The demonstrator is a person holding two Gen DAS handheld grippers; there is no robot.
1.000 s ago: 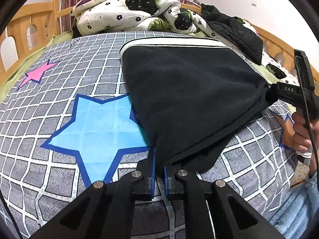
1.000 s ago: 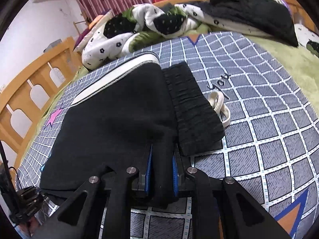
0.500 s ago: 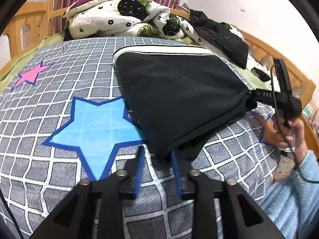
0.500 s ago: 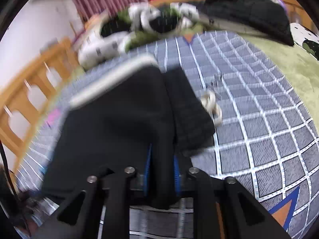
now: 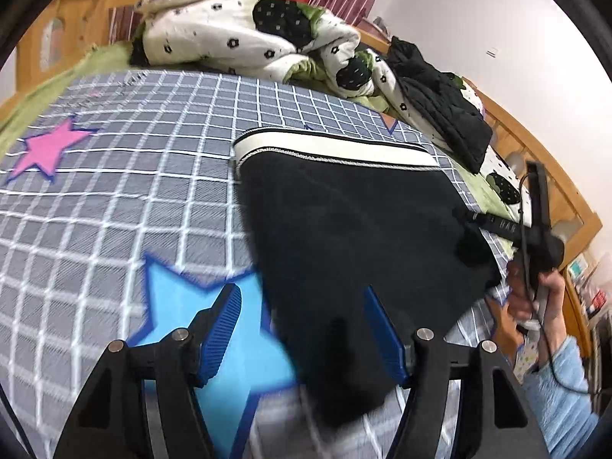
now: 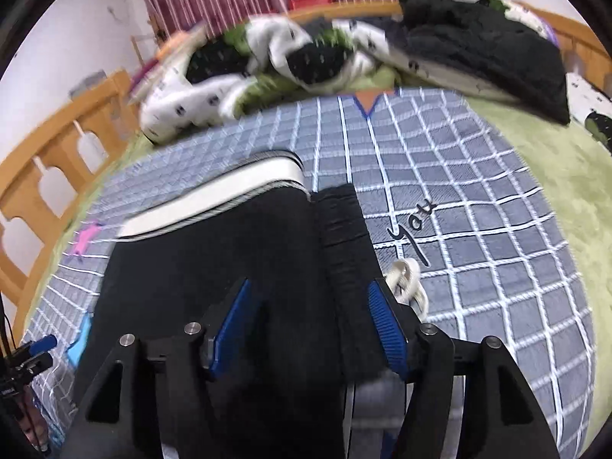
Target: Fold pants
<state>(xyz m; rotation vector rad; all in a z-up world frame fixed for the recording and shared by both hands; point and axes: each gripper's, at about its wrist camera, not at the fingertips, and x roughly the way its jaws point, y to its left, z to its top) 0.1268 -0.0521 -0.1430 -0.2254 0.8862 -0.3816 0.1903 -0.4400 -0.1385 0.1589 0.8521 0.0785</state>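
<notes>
Black pants (image 5: 344, 237) folded, lying flat on grey checked bedspread (image 5: 153, 176), white-striped edge (image 5: 332, 145) at far side. Left gripper (image 5: 302, 306) spread wide — blue pads (image 5: 225, 325) apart, nothing held, near-left corner of pants between and under them. Blue star (image 5: 229, 344) print on bedspread just left of pants, pink star (image 5: 46, 149) far left. Right gripper (image 6: 310, 313) also wide apart, clamping nothing, poised over near end of pants (image 6: 229, 267); ribbed waistband (image 6: 344, 248) along right side, white drawstring (image 6: 407, 283) poking out onto bedspread (image 6: 478, 248) beside right pad. In left view, right gripper (image 5: 474, 225) seen at right edge of pants, person's hand (image 5: 535, 294) on its handle — contact with cloth unclear there. Floral duvet (image 5: 248, 34) and dark jacket (image 5: 440, 99) piled at far end, wooden bed rail (image 6: 49, 160) at left. Some motion blur.
</notes>
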